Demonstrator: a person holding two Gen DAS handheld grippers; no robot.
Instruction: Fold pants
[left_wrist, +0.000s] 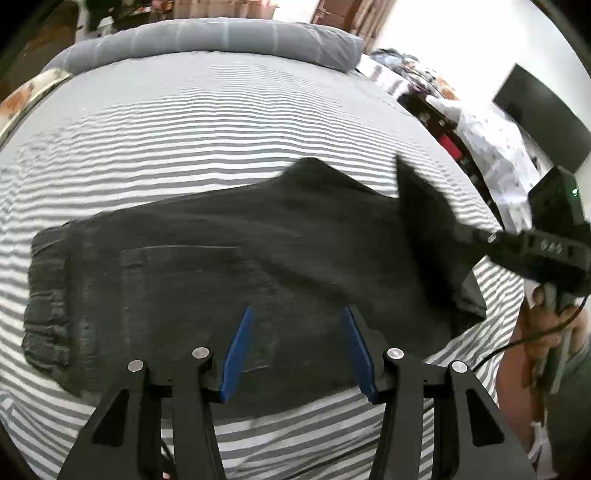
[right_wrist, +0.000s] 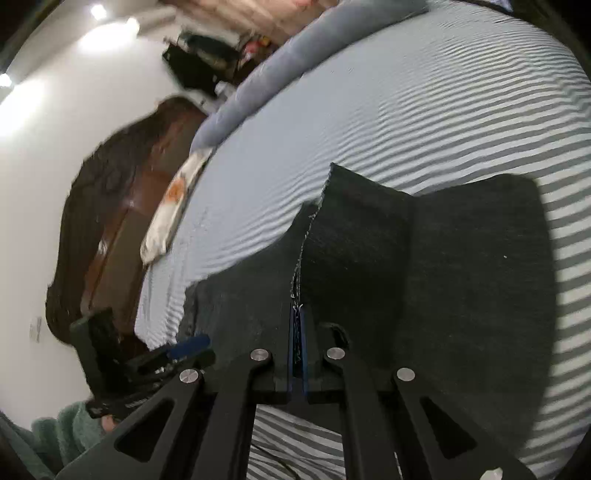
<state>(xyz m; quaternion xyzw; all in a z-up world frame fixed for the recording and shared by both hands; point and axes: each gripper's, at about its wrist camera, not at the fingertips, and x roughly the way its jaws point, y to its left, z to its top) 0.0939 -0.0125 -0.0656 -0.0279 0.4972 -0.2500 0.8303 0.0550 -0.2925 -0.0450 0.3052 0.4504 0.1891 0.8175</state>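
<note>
Fold under way: leg end lifted, waist end flat.

The striped bed (left_wrist: 221, 122) lay ahead of both claws, a grey pillow (left_wrist: 207, 37) at its far edge. You had the dark pants (left_wrist: 207, 258) spread directly beyond the left claw (left_wrist: 297, 328), waistband off to its left, already doubled leg on leg by the look of it. Your left claw hung with its blue fingers (left_wrist: 240, 347) spread wide, holding nothing. Your right claw (right_wrist: 297, 332), off to the left claw's right, was clamped on the leg hem (right_wrist: 354, 206), raising it off the bed. Judged remaining: carrying that end across to the waistband, then smoothing.
</note>
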